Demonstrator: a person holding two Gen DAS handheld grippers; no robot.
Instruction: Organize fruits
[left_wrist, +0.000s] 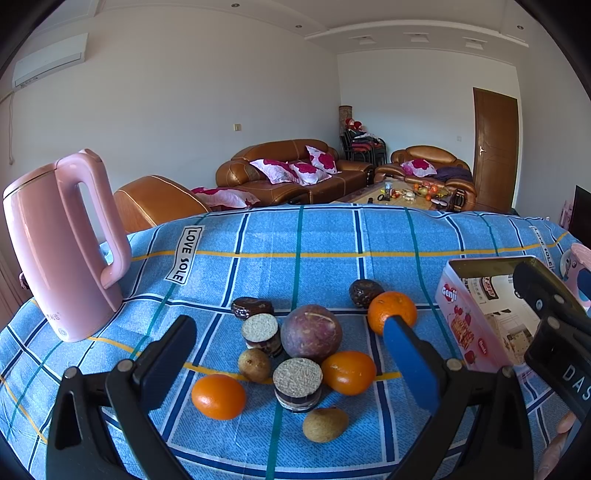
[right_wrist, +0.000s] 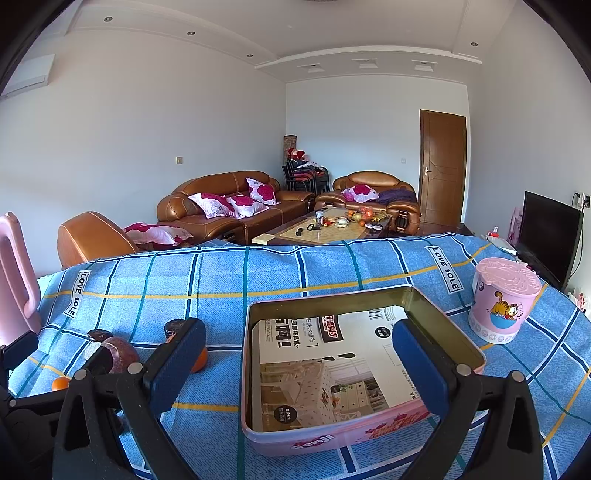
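A cluster of fruit lies on the blue checked cloth (left_wrist: 295, 240): a purple passion fruit (left_wrist: 311, 333), three oranges (left_wrist: 218, 396) (left_wrist: 348, 372) (left_wrist: 392, 310), small brown fruits (left_wrist: 254, 364) (left_wrist: 325, 424), dark dates (left_wrist: 252, 307) (left_wrist: 365, 292) and two round layered cakes (left_wrist: 297, 383) (left_wrist: 260, 333). My left gripper (left_wrist: 291, 354) hangs open just above the cluster, empty. A pink rectangular tin (right_wrist: 364, 430), lined with a printed sheet, stands right of the fruit. Over its near part my right gripper (right_wrist: 299, 360) is open and empty.
A pink kettle (left_wrist: 62, 251) stands at the table's left. A pink lidded cup with a cartoon cat (right_wrist: 502, 299) sits at the right, beyond the tin. Behind the table are brown sofas (right_wrist: 229, 206), a coffee table and a black screen (right_wrist: 550, 236).
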